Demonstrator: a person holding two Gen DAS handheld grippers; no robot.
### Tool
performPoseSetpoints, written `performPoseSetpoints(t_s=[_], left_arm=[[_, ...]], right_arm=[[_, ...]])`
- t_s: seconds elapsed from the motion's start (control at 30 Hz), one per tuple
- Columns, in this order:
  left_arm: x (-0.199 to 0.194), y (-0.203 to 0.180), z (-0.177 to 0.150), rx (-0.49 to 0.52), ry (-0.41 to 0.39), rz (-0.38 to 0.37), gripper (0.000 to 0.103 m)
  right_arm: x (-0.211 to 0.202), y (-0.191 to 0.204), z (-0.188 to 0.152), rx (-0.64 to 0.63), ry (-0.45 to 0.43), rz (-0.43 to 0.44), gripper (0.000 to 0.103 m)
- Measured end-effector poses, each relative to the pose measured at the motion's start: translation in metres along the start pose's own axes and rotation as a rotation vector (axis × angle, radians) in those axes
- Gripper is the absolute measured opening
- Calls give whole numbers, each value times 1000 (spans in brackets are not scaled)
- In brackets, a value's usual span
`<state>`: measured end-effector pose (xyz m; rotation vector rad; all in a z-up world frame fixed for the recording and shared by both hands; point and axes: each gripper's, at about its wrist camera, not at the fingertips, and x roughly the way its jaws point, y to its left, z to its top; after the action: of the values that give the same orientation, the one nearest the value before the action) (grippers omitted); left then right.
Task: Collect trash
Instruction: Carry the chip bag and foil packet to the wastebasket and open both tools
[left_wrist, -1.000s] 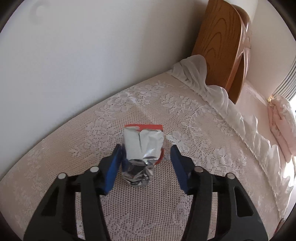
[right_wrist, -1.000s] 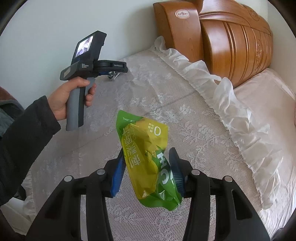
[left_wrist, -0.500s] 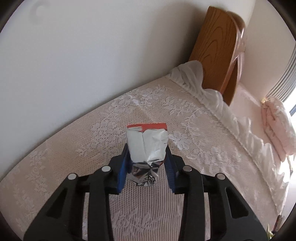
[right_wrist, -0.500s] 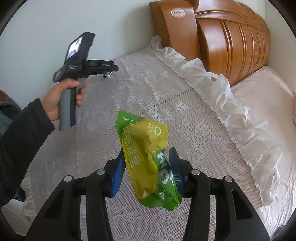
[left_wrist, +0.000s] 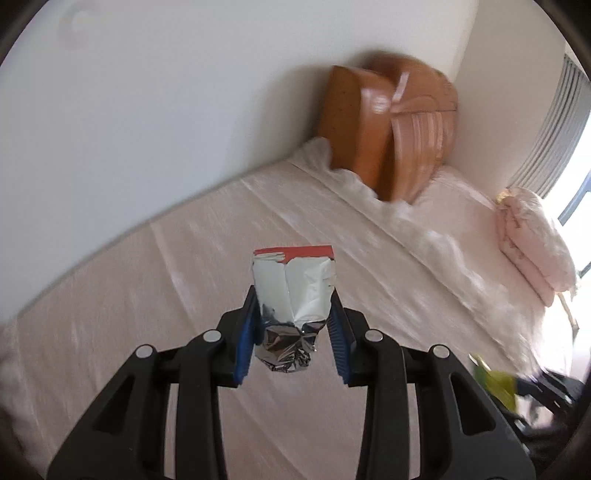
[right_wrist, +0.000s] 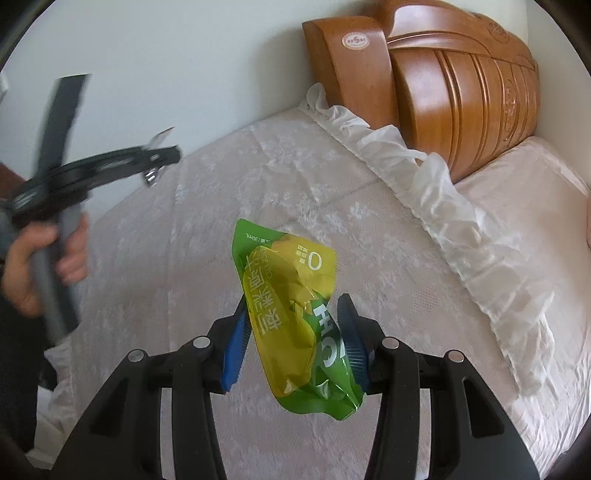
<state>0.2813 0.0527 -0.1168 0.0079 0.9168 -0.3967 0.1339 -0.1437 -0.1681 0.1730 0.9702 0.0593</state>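
Above the lace bedspread (left_wrist: 155, 280), in the left wrist view, our left gripper (left_wrist: 293, 321) pinches a silver foil wrapper (left_wrist: 293, 295) with a red edge. Its jaws have just been closing and now press on it, clear of the cloth, well short of the wooden headboard (left_wrist: 388, 122). We judge the pickup step done.

Over the same bedspread (right_wrist: 207, 206) in the right wrist view, our right gripper (right_wrist: 293, 339) clamps a green and yellow pouch (right_wrist: 291, 314) that hangs free, also short of the headboard (right_wrist: 443, 81). Our left hand (right_wrist: 33, 273) shows blurred at the picture's left edge.

Next, we reckon, both pieces must go to a bin, which neither view shows.
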Motion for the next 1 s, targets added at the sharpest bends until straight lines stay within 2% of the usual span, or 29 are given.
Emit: performPoseSetpoints(t_s=[0.23, 0.43, 0.53, 0.77, 0.87, 1.0], left_arm=[[-78, -63, -63, 4, 36, -28, 35], [-109, -135, -100, 94, 42, -84, 35], [-114, -174, -113, 139, 55, -129, 35], [-120, -247, -138, 244, 75, -216, 35], [-119, -268, -145, 287, 81, -230, 35], [-107, -295, -161, 328, 124, -265, 35]], right_arm=[[-62, -26, -46, 21, -47, -1, 47], [-116, -63, -96, 64, -79, -42, 47], [-140, -86, -120, 99, -92, -67, 47], [-168, -124, -149, 142, -113, -114, 47], [-169, -142, -167, 179, -104, -128, 48], [-144, -181, -200, 275, -32, -147, 48]])
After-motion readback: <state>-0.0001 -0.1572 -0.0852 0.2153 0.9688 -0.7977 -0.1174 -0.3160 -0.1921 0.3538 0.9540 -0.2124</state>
